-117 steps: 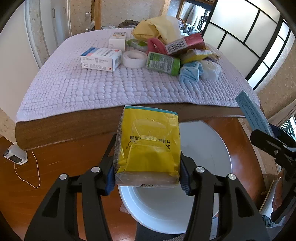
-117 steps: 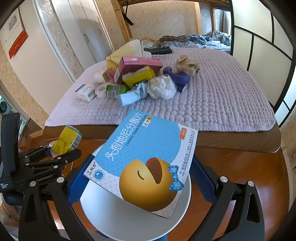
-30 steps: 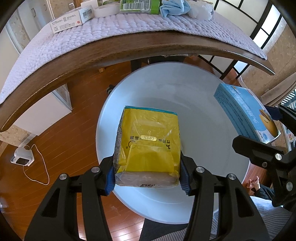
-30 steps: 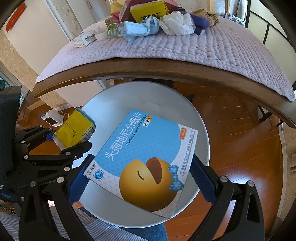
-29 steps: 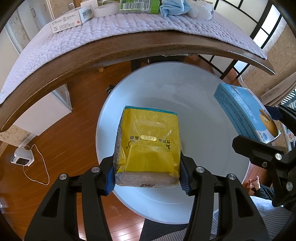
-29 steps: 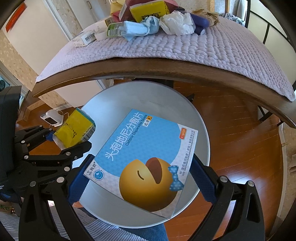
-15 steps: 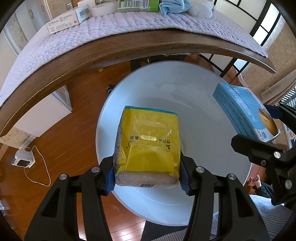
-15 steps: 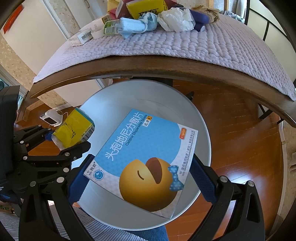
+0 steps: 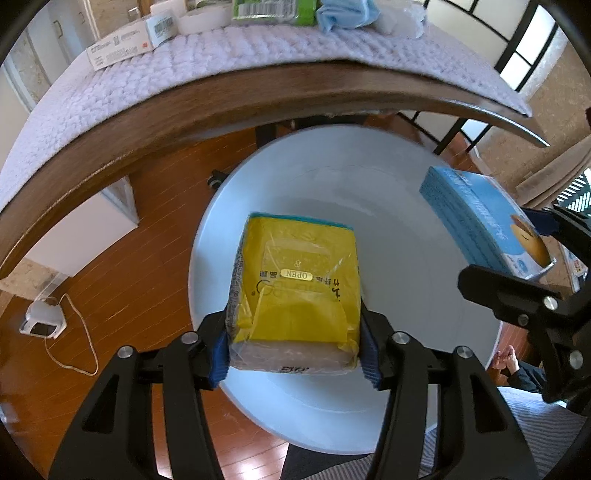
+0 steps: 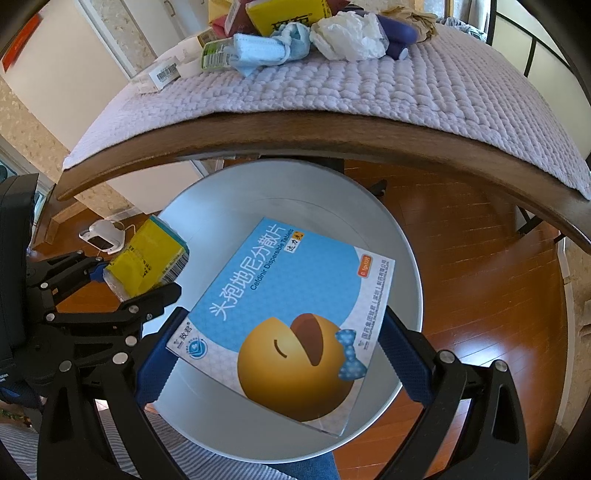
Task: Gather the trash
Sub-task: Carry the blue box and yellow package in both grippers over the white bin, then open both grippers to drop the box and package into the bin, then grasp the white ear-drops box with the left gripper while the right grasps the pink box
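My left gripper (image 9: 293, 354) is shut on a yellow tissue pack (image 9: 295, 291) and holds it above the open white round bin (image 9: 399, 206). My right gripper (image 10: 284, 350) is shut on a flat blue medicine box (image 10: 288, 306) with an orange face on it, also above the bin (image 10: 402, 236). The blue box (image 9: 480, 221) shows at the right of the left wrist view. The yellow pack (image 10: 147, 266) shows at the left of the right wrist view.
A bed with a lilac quilt (image 10: 351, 85) and wooden frame (image 9: 184, 110) stands just beyond the bin. On it lie several pieces of trash: a white box (image 9: 122, 53), green packet (image 9: 273, 9), blue cloth (image 10: 266, 51), crumpled white paper (image 10: 347, 35). A white device with cord (image 9: 40, 321) lies on the wooden floor.
Both grippers have tilted down from the bed to over the bin, still holding their items. In the last second they have edged slightly closer to the bin.
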{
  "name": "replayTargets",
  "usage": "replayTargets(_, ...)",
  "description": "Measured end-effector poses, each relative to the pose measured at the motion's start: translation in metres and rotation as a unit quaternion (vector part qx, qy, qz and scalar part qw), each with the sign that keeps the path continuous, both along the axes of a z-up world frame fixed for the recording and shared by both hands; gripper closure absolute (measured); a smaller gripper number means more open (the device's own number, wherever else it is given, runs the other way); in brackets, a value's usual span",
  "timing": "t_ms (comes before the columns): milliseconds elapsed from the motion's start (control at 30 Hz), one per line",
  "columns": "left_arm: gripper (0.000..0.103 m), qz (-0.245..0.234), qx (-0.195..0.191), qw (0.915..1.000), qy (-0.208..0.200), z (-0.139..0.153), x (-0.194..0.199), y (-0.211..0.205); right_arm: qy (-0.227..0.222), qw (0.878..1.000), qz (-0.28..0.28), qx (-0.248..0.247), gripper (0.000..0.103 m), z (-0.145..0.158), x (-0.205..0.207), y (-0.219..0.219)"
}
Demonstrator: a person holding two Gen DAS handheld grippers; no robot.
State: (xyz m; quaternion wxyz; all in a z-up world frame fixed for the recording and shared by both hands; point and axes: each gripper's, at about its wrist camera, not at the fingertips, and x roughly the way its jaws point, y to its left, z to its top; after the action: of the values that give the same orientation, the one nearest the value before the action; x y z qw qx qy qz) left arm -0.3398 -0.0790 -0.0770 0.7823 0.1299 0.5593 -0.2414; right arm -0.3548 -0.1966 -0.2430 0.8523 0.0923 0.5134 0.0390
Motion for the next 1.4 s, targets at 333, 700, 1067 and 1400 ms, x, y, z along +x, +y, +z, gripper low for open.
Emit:
replayTargets(333,0.024,-0.013,0.003,0.9997,-0.021,0.008,0.000,-0.005,-0.019,1.000,-0.015,0.004,0.005,0.012,-0.002,-0.009)
replayTargets(700,0.007,0.018,-0.075,0.9938,-0.080,0.078,0.013,0.033,-0.116,0.991,-0.060,-0.006,0.005,0.081,-0.014,-0.049)
replayTargets(1067,0.003,0.100,-0.065,0.9810,-0.152,0.112,0.094,0.067,-0.158,0.984,-0.078,-0.012,0.004,0.109,0.038,-0.064)
replayTargets(1400,0.003,0.075,-0.080,0.9854,-0.130,0.097,0.155,0.064,-0.170,0.985,-0.007,0.010,0.004,0.127,0.108,-0.045)
